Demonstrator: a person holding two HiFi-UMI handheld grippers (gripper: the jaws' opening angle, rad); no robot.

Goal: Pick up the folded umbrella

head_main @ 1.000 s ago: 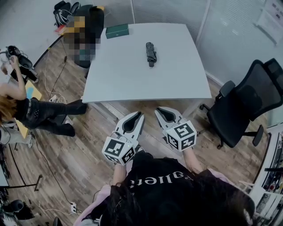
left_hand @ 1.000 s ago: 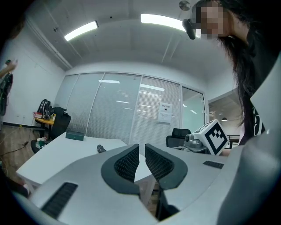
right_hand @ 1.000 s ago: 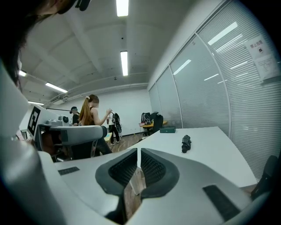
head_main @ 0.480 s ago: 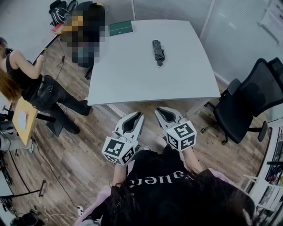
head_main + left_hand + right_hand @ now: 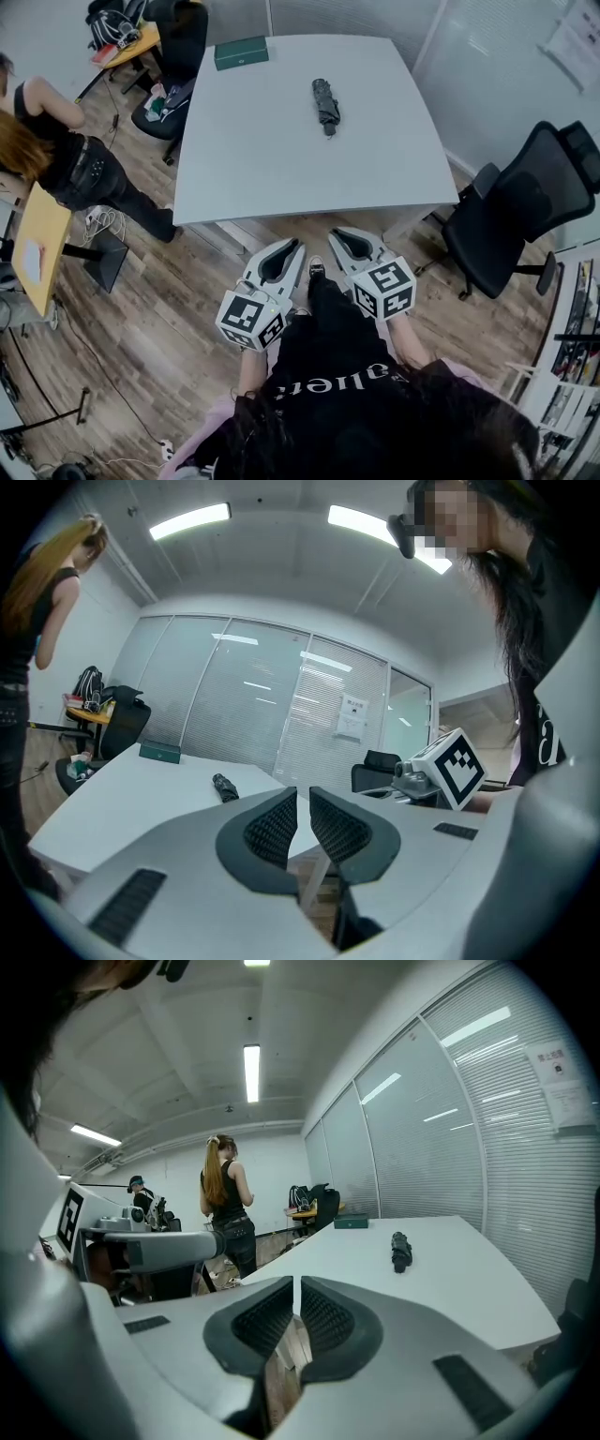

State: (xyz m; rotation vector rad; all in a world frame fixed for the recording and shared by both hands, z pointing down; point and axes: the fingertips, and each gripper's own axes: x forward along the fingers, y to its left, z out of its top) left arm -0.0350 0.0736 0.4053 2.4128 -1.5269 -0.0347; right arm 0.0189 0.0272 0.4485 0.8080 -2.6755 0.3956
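The left hand-held gripper [image 5: 297,243] and right hand-held gripper [image 5: 336,233] are pressed together and empty, well short of the folded umbrella [image 5: 324,102] lying on the surface [image 5: 272,169]. If they arrive shut, they'd likely just knock it rolling.

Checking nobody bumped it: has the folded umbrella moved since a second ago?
No. The folded umbrella lies at the same spot relative to the green box; only the camera shifted.

A green box [image 5: 241,52] lies on the white table [image 5: 281,159] (far corner), black chair [image 5: 525,211] beside it.
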